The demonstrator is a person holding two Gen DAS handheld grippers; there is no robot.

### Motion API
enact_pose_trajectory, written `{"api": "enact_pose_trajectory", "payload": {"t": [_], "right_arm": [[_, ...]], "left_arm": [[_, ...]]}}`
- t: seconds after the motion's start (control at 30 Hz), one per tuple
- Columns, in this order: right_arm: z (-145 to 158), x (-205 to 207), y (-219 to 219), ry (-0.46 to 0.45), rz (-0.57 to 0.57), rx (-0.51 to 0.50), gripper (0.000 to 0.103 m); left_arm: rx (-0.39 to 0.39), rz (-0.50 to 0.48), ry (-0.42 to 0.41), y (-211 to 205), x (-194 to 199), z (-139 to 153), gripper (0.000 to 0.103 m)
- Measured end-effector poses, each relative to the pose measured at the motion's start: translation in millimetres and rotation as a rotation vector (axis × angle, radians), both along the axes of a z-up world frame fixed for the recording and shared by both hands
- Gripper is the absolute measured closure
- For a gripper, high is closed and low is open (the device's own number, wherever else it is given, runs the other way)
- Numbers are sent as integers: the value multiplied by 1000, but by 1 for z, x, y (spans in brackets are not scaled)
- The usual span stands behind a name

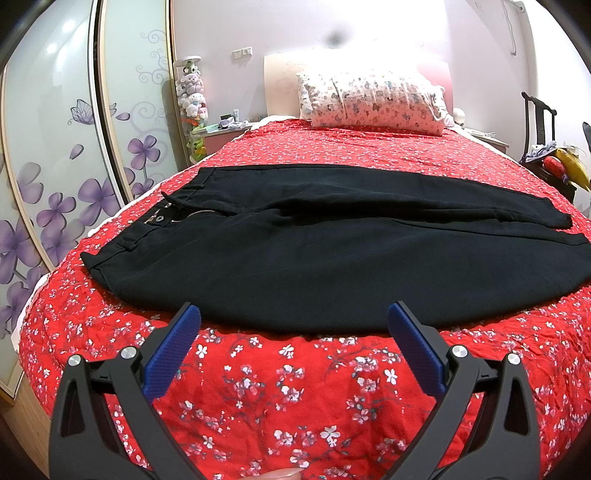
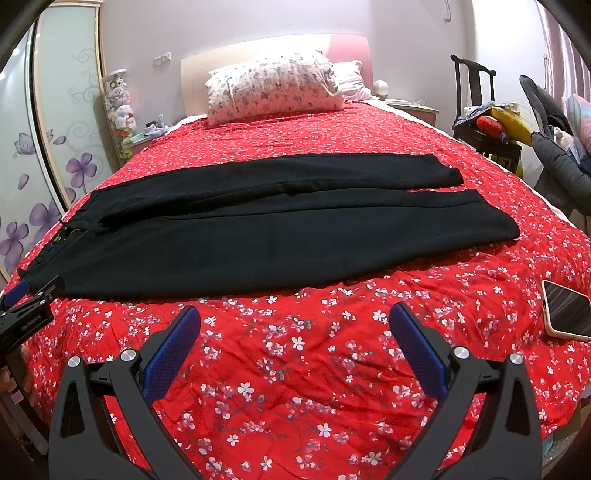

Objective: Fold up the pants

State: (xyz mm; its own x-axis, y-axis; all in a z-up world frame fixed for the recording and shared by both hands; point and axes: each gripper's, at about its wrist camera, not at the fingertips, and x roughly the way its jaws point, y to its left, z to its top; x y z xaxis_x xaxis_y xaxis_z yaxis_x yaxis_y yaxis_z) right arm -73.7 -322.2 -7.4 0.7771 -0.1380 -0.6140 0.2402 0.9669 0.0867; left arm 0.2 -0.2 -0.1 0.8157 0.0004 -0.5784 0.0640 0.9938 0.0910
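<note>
Right gripper [image 2: 294, 328]; phone [image 2: 567, 309] visible.

Bright indoor light, wall [image 1: 369, 33] glare-washed above the bed, sharp focus, heavy fisheye edge bending.

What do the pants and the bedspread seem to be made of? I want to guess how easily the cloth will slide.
The pants look like a matte black woven cloth, maybe cotton twill: no sheen, soft creases, a metal zip at the fly. The bedspread looks like thin printed cotton, red with white blossoms, finely wrinkled and dull. Neither looks slippery, though fibre cannot be told for sure.
</note>
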Motion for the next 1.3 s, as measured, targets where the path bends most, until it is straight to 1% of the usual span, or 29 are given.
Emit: {"api": "enact_pose_trajectory", "payload": {"t": [0.43,0.53,0.6,0.73,0.87,1.0,1.07,1.17,1.23,1.3], "right_arm": [[2,-2,-6,-4,-10,18,1],[0,-1,-18,-9,-22,41,1],[2,0,-23,-13,-28,60,1],[13,8,-38,-37,-39,95,1],[28,18,-59,-93,-27,133,1],[42,38,-89,-125,-16,191,1],[53,52,-109,-132,-26,187,1],[69,80,-141,-129,-59,164,1],[76,101,-162,-110,-86,141,1],[79,122,-183,-98,-97,136,1]], "left_arm": [[8,-9,0,0,-2,2,2],[-6,-19,3,2,-2,0,2],[-24,-23,6,3,-4,4,2],[-13,-21,-19,-4,-1,16,2],[-24,-28,-51,-15,9,40,2],[-55,-28,-92,-28,24,59,2],[-66,-31,-113,-33,28,59,2],[-99,-49,-164,-35,28,50,2],[-123,-61,-154,-35,32,41,2],[-139,-100,-94,-37,42,33,2]]}}
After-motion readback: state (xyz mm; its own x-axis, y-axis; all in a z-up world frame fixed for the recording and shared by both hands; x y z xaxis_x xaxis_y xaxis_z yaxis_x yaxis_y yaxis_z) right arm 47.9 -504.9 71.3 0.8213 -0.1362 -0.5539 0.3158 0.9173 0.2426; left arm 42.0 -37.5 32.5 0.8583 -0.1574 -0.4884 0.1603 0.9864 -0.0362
